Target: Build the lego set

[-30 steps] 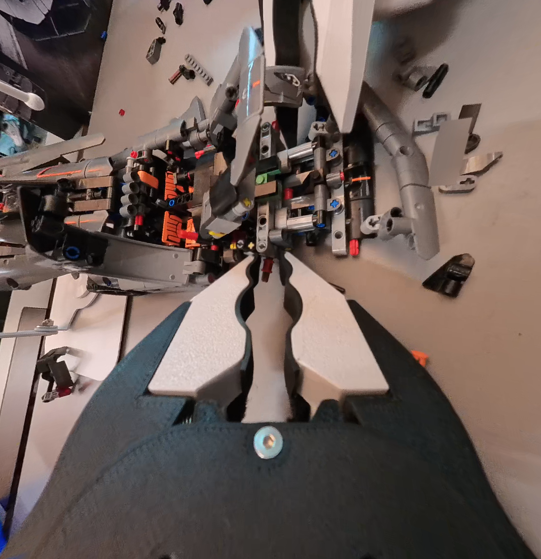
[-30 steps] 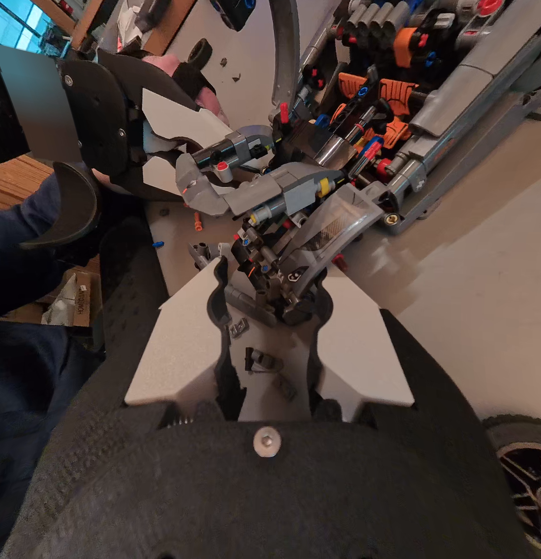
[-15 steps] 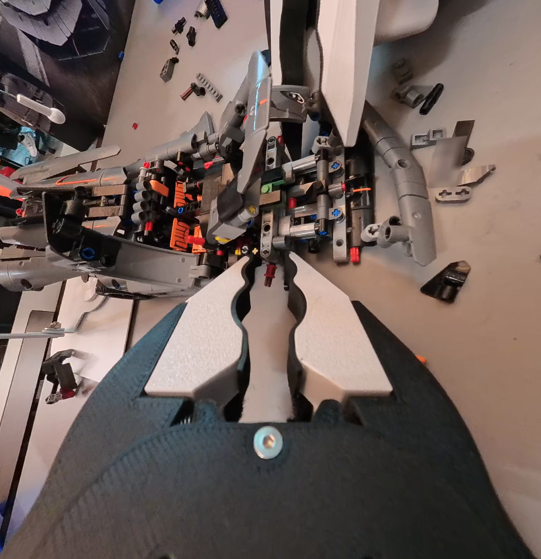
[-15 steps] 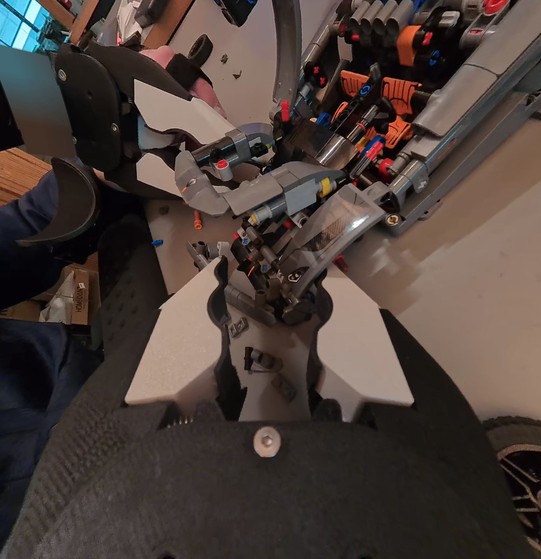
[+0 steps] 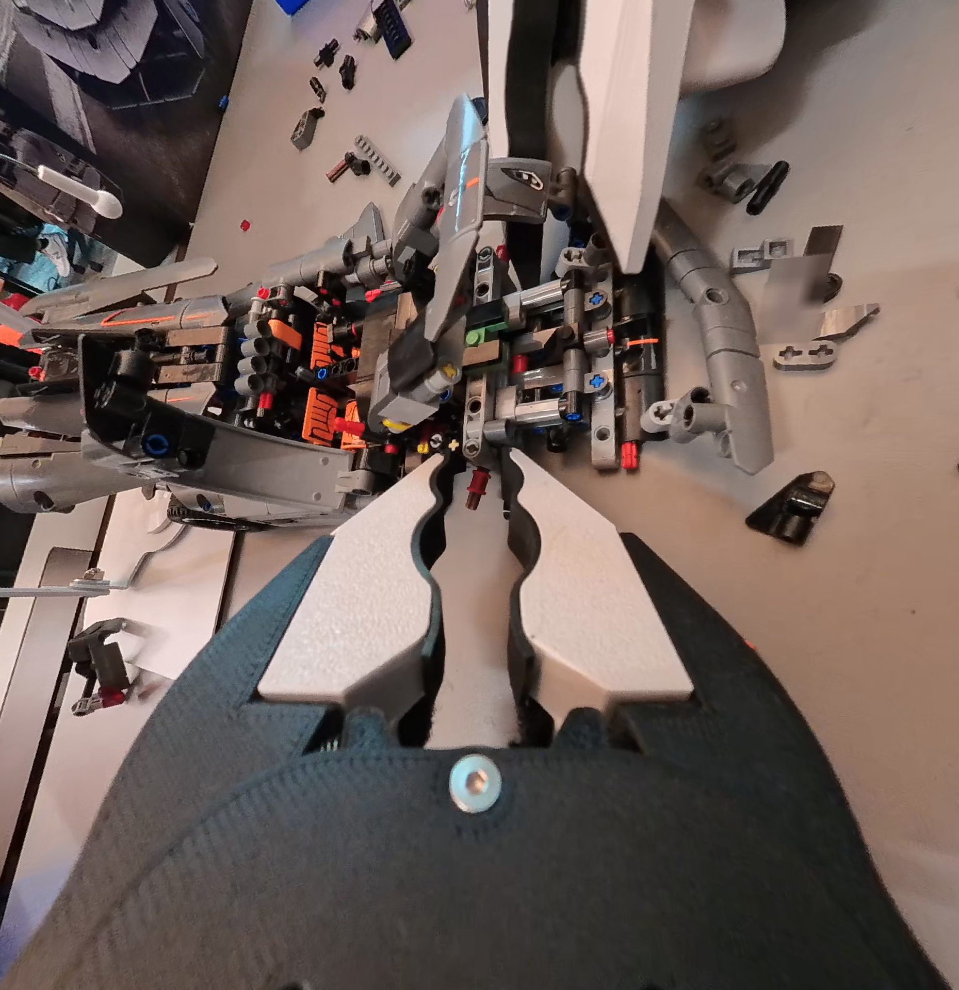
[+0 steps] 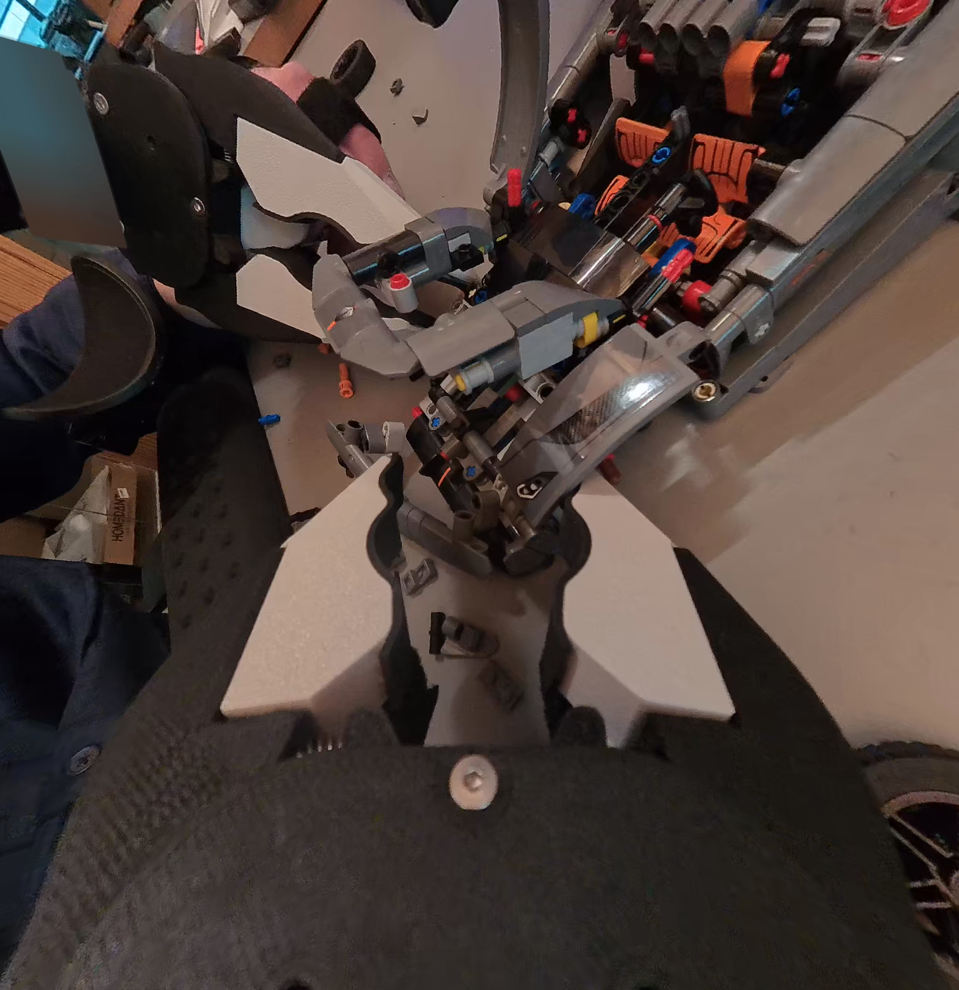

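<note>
1. A pale grey counter (image 5: 868, 616) carries the work, with small loose pieces scattered over it and a dark edge along its far left side.
2. The lego model (image 5: 327, 375), a long grey car body with orange and black inner parts, lies across the middle of the counter.
3. The left hand-held gripper (image 5: 474, 460) has its pale fingers only a narrow gap apart, their tips against the near edge of the model. A small red pin (image 5: 476, 485) sticks out of the model into that gap; I cannot tell whether the fingers actually clamp anything.
4. The right hand-held gripper (image 6: 480, 503) reaches in from the opposite side, its fingers spread wide around the grey and black front sub-assembly (image 6: 498, 482). Whether they press on it I cannot tell.
5. A curved grey arch piece (image 5: 723, 343) lies just beside the model, and a black wedge piece (image 5: 788, 506) sits apart from it.
6. A spoked wheel (image 6: 938, 868) rests near the right hand-held gripper's body.
</note>
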`<act>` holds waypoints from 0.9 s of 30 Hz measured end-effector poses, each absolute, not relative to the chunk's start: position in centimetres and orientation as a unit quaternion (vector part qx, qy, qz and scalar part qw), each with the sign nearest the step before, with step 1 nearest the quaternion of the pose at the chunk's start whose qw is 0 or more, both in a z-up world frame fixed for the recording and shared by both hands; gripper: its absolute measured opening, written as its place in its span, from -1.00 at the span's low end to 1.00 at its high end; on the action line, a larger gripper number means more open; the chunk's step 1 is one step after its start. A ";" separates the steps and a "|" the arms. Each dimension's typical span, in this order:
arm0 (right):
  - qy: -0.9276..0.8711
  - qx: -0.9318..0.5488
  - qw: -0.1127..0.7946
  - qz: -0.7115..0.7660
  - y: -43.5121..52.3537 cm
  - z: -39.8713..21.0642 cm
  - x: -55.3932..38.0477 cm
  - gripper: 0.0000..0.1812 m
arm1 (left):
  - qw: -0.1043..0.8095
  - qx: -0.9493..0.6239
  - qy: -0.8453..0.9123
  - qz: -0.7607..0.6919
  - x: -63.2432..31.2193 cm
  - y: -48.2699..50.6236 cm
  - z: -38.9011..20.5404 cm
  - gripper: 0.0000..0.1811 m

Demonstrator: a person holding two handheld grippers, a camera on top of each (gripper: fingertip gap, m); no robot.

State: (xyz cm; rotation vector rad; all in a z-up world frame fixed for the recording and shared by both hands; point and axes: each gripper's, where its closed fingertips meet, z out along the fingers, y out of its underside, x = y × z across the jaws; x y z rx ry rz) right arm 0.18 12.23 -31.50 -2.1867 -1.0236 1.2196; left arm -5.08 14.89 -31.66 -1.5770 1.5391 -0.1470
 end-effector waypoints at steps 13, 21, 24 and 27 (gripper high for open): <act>-0.371 -0.790 0.214 0.438 12.2 -31.6 0.0 -0.50 | 0.454 -0.630 0.628 -0.042 -5.0 14.9 -31.7 -0.85; -0.356 -0.797 0.221 0.434 12.8 -31.6 0.8 -0.49 | 0.453 -0.624 0.635 -0.048 -5.0 14.8 -31.7 -0.82; -0.360 -0.803 0.226 0.418 12.9 -32.0 0.8 -0.49 | 0.453 -0.620 0.639 -0.049 -4.8 14.7 -31.8 -0.78; -0.362 -0.802 0.223 0.420 12.8 -32.0 0.6 -0.47 | 0.454 -0.620 0.639 -0.048 -4.7 14.7 -31.8 -0.77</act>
